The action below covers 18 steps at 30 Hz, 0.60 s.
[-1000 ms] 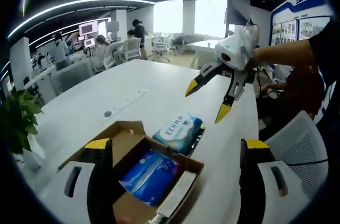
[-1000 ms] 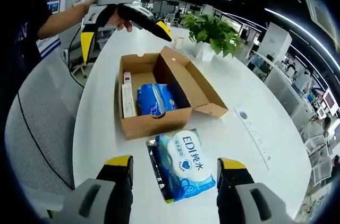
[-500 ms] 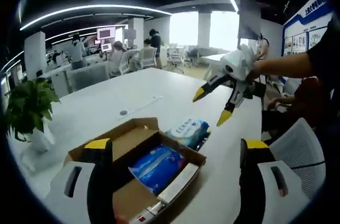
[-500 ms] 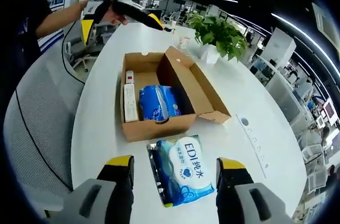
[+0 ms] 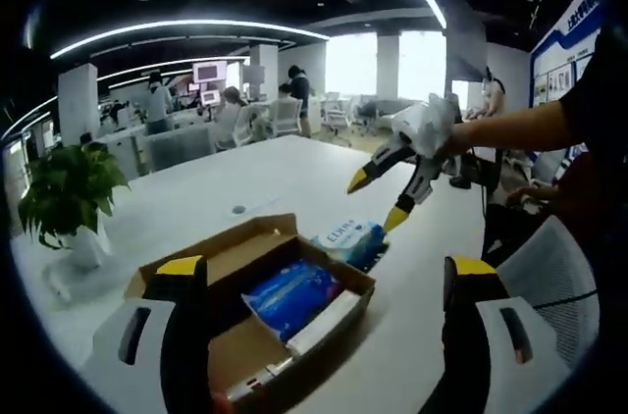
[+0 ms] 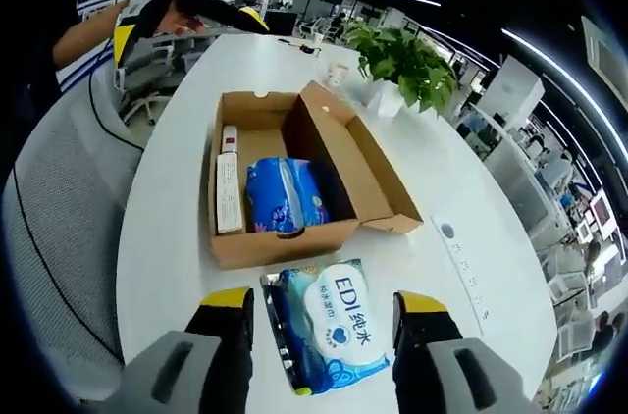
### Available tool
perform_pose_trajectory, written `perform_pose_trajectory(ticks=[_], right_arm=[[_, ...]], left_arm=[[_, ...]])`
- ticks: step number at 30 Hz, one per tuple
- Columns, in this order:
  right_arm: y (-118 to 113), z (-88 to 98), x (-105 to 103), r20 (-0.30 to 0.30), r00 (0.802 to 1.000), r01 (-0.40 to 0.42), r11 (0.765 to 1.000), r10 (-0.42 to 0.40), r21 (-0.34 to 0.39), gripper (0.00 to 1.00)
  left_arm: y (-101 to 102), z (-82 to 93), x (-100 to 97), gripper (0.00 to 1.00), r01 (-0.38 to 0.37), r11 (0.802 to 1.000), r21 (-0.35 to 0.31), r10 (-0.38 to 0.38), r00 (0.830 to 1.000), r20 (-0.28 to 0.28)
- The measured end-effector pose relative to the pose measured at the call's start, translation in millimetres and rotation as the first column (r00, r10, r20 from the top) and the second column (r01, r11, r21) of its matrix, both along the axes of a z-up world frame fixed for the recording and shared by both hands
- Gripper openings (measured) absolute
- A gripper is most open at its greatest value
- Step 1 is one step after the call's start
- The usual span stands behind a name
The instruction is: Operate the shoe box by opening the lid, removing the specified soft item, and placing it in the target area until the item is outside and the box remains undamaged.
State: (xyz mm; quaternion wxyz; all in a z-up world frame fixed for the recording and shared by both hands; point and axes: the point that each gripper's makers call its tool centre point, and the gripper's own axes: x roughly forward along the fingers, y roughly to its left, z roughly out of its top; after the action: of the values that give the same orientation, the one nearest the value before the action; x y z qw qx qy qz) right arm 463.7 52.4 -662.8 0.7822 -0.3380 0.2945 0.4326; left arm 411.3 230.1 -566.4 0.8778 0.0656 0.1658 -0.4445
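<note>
Your table carries the open box, a blue pack inside it. The wipes lie outside, just beside it. Your left gripper and right gripper gape wide, holding nothing.

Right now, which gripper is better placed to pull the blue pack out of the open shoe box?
Probably the left gripper: the shoe box sits between its open jaws, with the blue pack just ahead. The right gripper frames the wipes pack on the table instead.
</note>
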Motion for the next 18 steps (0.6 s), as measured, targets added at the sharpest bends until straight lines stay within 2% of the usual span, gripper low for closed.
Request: perform_pose_trajectory(ticks=[6, 8, 14, 18], right_arm=[[10, 2.6, 4, 0.013, 1.000, -0.014, 1.000, 0.013, 0.016, 0.55], [13, 6.8, 10, 0.039, 0.999, -0.002, 1.000, 0.001, 0.029, 0.53], [23, 6.8, 14, 0.042, 0.999, 0.006, 0.999, -0.009, 0.053, 0.54], [29, 9.2, 19, 0.053, 0.998, 0.010, 0.998, -0.013, 0.067, 0.55]], left_arm=[[11, -4.2, -6.5, 0.99, -0.021, 0.999, -0.029, 0.021, 1.000, -0.003], [17, -5.3, -7.9, 0.99, -0.038, 0.999, -0.037, 0.038, 0.999, -0.004], [26, -9.8, -16.0, 0.99, -0.052, 0.998, -0.018, 0.052, 0.998, 0.028], [30, -19.0, -21.8, 0.99, -0.056, 0.998, 0.009, 0.056, 0.998, 0.020]])
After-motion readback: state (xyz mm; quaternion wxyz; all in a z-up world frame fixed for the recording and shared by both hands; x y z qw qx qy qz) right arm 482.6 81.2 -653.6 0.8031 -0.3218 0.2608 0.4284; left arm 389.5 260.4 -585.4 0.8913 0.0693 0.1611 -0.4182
